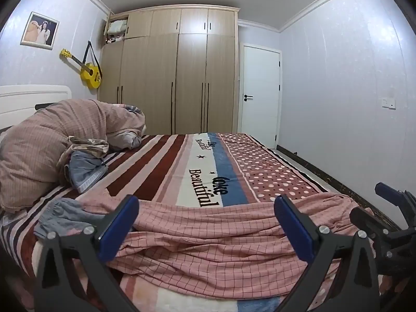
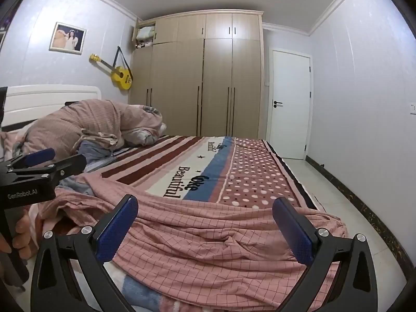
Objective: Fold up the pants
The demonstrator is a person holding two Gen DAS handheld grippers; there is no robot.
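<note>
Pants (image 1: 208,236) lie rumpled across the near edge of the bed (image 1: 166,166), long axis running left to right. My left gripper (image 1: 206,223) and right gripper (image 2: 205,223) hover just above, both wide open and empty, equally near.

left gripper (image 1: 206,223) spread wide above rumpled pink pants (image 1: 208,234).

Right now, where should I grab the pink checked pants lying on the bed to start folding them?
Grip the pink checked pants at the grey waistband on the left, coming from the bed's near edge. They lie crosswise and rumpled, so that firm end gives open jaws a clean edge.
</note>
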